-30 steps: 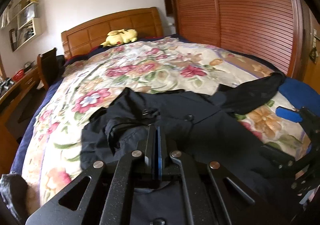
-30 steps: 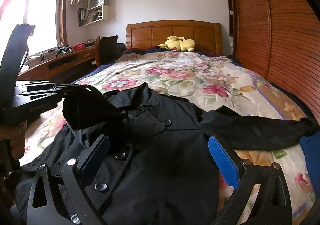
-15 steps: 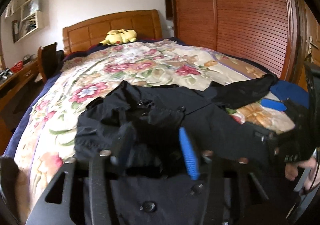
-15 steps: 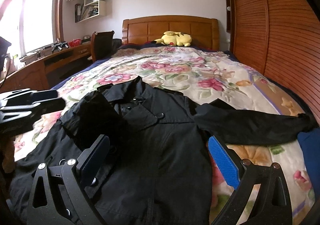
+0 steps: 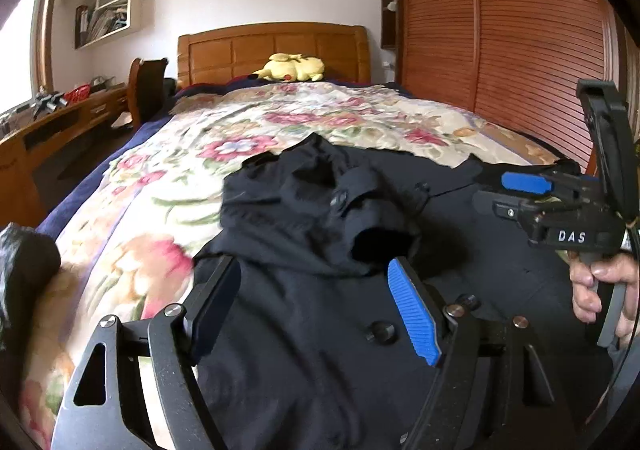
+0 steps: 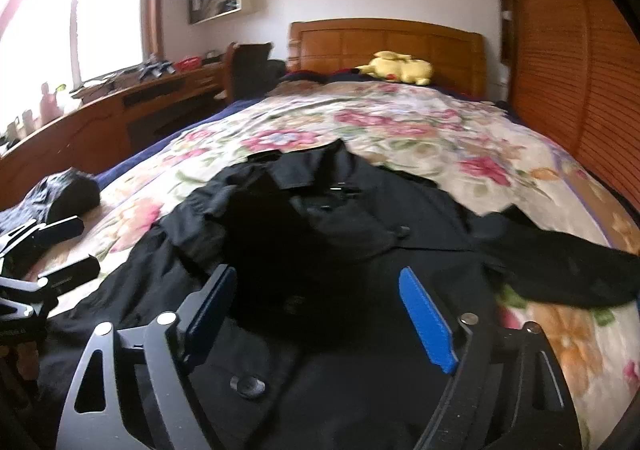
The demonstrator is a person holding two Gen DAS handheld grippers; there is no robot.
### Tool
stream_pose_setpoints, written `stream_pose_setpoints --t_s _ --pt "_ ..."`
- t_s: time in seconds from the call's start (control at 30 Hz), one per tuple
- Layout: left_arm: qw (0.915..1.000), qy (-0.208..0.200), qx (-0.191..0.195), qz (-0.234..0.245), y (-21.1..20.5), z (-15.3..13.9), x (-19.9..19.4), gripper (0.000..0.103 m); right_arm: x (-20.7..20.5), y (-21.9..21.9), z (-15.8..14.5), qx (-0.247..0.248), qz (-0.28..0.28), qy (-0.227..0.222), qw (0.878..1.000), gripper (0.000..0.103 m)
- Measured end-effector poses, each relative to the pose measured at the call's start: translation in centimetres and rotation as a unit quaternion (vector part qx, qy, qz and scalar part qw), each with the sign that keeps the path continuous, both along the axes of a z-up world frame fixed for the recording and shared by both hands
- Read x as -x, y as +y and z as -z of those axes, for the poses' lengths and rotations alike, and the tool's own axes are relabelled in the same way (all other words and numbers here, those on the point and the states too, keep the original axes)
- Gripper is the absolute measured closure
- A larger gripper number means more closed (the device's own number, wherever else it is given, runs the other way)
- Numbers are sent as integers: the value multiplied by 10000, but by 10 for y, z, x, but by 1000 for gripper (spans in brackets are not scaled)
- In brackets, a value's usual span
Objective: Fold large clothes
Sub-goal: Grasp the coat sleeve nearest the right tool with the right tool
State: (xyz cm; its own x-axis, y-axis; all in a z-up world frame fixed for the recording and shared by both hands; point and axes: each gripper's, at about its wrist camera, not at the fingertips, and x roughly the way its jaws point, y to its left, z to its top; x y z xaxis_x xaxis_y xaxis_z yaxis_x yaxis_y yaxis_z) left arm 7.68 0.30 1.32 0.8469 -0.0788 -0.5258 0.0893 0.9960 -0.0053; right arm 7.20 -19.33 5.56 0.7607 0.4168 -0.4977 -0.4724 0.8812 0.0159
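A black buttoned coat (image 5: 304,210) lies face up on the floral bedspread (image 5: 168,186). One sleeve (image 5: 380,246) is folded across its chest, cuff open toward me. The other sleeve (image 6: 560,270) stretches out to the right over the bedspread. My left gripper (image 5: 312,270) hovers above the coat's front just short of the folded sleeve; its jaws are opening and nothing is between them. My right gripper (image 6: 318,276) hangs over the coat's middle, its jaws closing slightly, with nothing gripped. It also shows at the right as the right gripper (image 5: 508,192), held by a hand (image 5: 588,286).
A yellow plush toy (image 5: 290,68) rests by the wooden headboard (image 5: 272,46). Louvred wardrobe doors (image 5: 520,50) run along the right of the bed. A desk (image 5: 60,122) and chair (image 5: 148,86) stand on the left. A dark bundle (image 6: 68,194) lies at the bed's left edge.
My left gripper let go of the sleeve, opened and drew back; the sleeve now lies on the chest. My right gripper shifted sideways and its jaws narrowed a little.
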Motion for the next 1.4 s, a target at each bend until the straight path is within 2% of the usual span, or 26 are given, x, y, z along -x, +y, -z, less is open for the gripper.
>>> stream_pose_setpoints --t_s 0.13,0.27,0.5,0.53,0.6,0.67,0.73,0.83,1.0,1.23,1.4 --pt "9999 100 -27 -114 15 13 -2 26 -9 21 5 60 -304 91 9995 22" --pt "9999 117 82 9 21 21 1 26 -21 43 17 253 -556 258 9978 22" --pt "9998 0 207 64 25 22 8 26 -44 70 43 685 -838 615 9922 22" --pt "9997 -12 237 39 26 22 9 26 -47 70 48 715 -878 707 9911 25" --pt "9996 -6 284 10 28 22 8 26 -56 72 56 787 -892 867 9891 37" --pt "9995 2 303 -4 29 23 8 26 -59 74 57 847 -867 917 9884 64" --pt "9995 -5 306 -22 29 24 9 26 -61 71 55 803 -845 875 9893 81" --pt "9995 -40 314 -38 31 25 11 26 -58 63 46 578 -751 660 9933 96" --pt "9994 -73 319 -73 31 26 13 26 -51 33 29 74 -336 279 9990 99" --pt "9998 -75 133 -93 23 27 12 26 -35 -26 12 -404 168 -79 9990 101" --pt "9999 -131 -31 -106 18 26 14 26 -27 -52 17 -529 493 -158 9973 101"
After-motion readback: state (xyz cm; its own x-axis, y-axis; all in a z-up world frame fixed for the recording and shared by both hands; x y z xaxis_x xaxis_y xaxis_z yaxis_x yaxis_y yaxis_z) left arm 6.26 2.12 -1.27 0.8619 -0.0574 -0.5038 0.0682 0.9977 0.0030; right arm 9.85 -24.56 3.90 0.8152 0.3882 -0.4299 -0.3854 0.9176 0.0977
